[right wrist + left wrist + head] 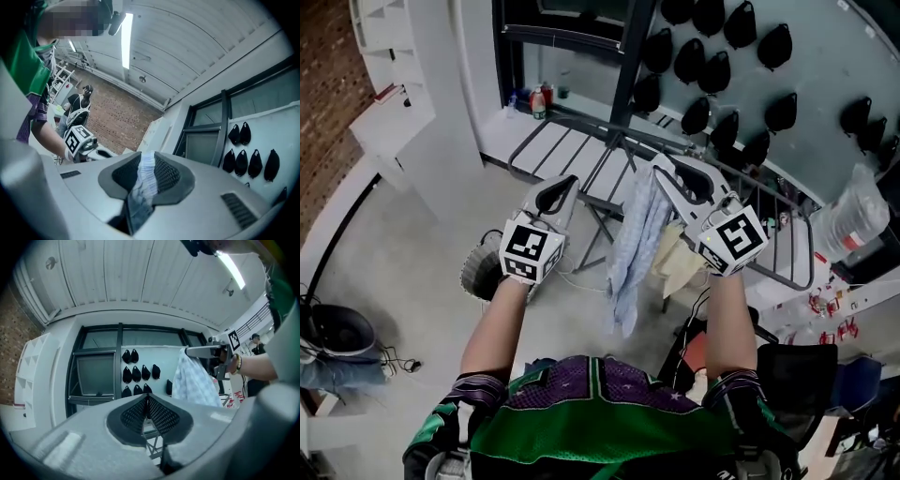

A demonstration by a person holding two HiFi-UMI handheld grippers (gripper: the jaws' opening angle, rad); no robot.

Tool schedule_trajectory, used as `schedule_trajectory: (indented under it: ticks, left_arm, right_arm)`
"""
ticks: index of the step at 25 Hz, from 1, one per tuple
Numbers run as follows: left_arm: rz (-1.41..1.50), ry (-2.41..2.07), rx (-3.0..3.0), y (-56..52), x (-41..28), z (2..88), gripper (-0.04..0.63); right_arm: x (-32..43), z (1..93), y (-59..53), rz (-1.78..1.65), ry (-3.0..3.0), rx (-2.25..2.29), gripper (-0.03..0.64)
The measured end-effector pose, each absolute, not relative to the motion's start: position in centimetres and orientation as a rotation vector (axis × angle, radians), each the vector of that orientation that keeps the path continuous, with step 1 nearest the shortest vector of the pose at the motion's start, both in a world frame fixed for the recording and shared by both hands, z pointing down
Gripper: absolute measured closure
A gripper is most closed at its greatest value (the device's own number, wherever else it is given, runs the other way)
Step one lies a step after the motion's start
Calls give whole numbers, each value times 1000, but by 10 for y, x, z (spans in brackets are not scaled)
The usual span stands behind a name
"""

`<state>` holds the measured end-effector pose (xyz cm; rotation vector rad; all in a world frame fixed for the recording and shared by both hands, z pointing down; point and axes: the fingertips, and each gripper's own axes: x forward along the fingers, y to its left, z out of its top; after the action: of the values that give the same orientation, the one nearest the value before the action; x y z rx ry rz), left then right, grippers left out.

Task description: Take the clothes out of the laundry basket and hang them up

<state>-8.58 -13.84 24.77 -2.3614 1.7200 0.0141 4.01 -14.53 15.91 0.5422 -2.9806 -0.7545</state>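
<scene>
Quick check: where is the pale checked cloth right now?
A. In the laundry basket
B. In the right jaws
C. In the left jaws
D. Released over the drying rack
B: the right gripper has its jaws clamped on the checked cloth, which hangs from them; the left gripper is shut and empty.

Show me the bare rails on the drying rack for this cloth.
Bare: left rails of the drying rack, between the windowsill bottles and the checked cloth in the right claw. Crowded: the middle, where a cream garment hangs.
</scene>
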Motion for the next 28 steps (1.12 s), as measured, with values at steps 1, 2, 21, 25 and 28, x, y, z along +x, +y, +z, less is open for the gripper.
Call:
schedule_trajectory:
  ticks: [1,2,21,25,28]
  left_arm:
    - [13,1701,-2377,-142,-78,248,575]
    - [10,1684,-2393,-146,-71,249,575]
    - [-274,1283,-2601,-166,28,322,433]
    - [-299,1193,-2629,-171,50,328,419]
    - [-294,1170,-2625,-173,64,327,418]
  right_arm:
    - [46,151,-142,-756,-3005,524,535]
    - [51,144,-139,-754,-3030,503,535]
    - [82,82,-115,-589,-3356,165,535]
    - [79,83,-112,-576,-3356,125,535]
    - [80,85,-110,-564,-3356,124,535]
